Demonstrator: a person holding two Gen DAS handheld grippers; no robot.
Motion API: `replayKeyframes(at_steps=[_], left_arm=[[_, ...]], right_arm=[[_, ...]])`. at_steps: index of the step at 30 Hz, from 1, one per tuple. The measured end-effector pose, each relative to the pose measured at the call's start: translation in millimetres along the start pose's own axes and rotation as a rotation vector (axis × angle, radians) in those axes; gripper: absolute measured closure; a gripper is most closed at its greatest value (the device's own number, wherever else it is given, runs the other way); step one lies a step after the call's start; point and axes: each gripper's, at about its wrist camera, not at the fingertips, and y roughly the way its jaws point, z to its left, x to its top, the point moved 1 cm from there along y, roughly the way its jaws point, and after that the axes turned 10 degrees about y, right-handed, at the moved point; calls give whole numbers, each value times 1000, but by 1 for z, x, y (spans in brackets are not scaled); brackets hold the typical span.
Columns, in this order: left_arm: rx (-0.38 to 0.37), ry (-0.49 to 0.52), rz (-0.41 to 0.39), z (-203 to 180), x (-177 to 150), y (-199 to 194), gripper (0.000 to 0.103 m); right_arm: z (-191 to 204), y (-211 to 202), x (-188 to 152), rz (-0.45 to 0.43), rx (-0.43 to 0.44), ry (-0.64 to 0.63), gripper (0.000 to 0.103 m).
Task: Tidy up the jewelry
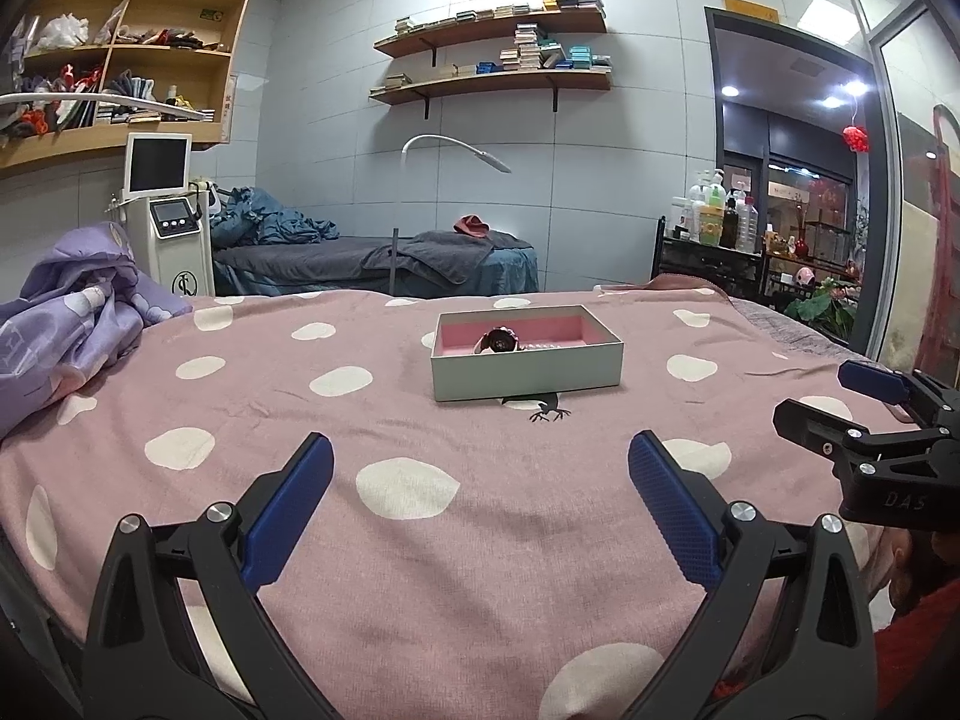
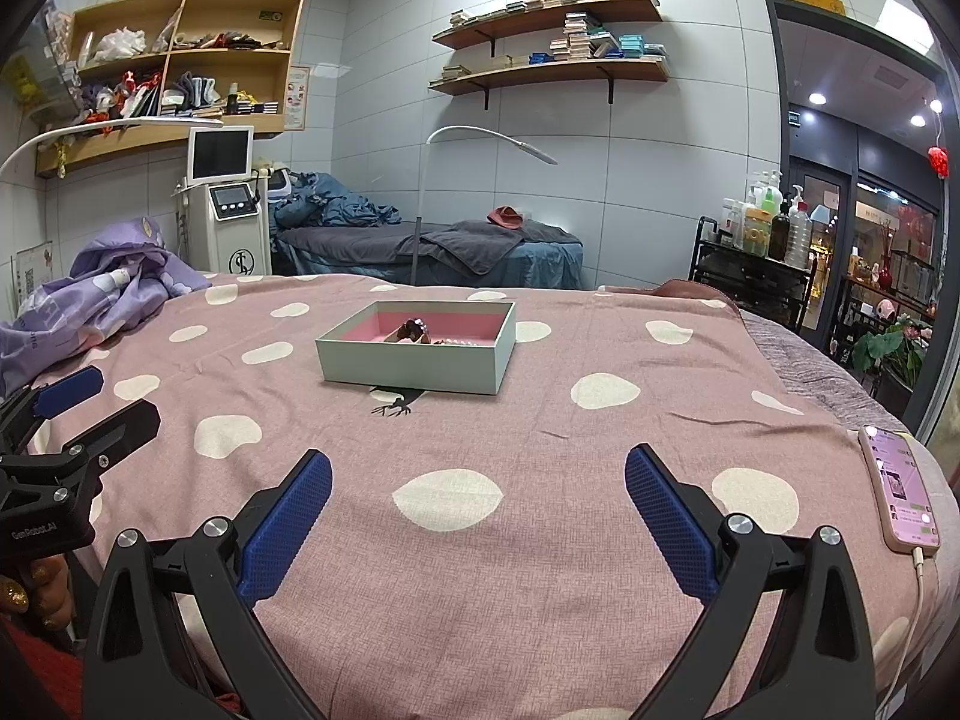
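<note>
A pale green box [image 1: 527, 373] with a pink lining sits in the middle of the pink spotted bedspread [image 1: 420, 540]. Inside it lie a dark round jewelry piece [image 1: 497, 341] and a string of pale beads [image 1: 543, 347]. The right wrist view shows the same box [image 2: 414, 365] and the dark piece [image 2: 414, 330]. My left gripper [image 1: 480, 456] hovers open over the bedspread, well short of the box. My right gripper [image 2: 478, 468] is open too, with nothing between its blue pads. Each gripper shows at the other view's edge: the right gripper [image 1: 840, 396] and the left gripper [image 2: 90, 402].
A pink phone [image 2: 898, 489] on a charging cable lies at the bed's right edge. A crumpled purple quilt [image 1: 66, 324] is heaped at the left. Behind stand a second bed [image 1: 372, 264], a white machine [image 1: 171, 222], a floor lamp [image 1: 456, 150] and a bottle cart [image 1: 714, 240].
</note>
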Motion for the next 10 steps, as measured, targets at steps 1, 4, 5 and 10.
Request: replayKeyframes(at_steps=[1, 4, 5, 10], left_arm=[[-1, -3, 5, 0, 0, 1, 6], [0, -9, 14, 1, 1, 2, 6], [2, -12, 14, 1, 2, 2, 6], [7, -20, 15, 4, 1, 2, 6]], right_arm=[[1, 0, 0, 0, 1, 0, 7], [0, 0, 0, 0, 1, 1, 7], [0, 0, 0, 0, 1, 1, 7], [0, 0, 0, 0, 1, 0, 7]])
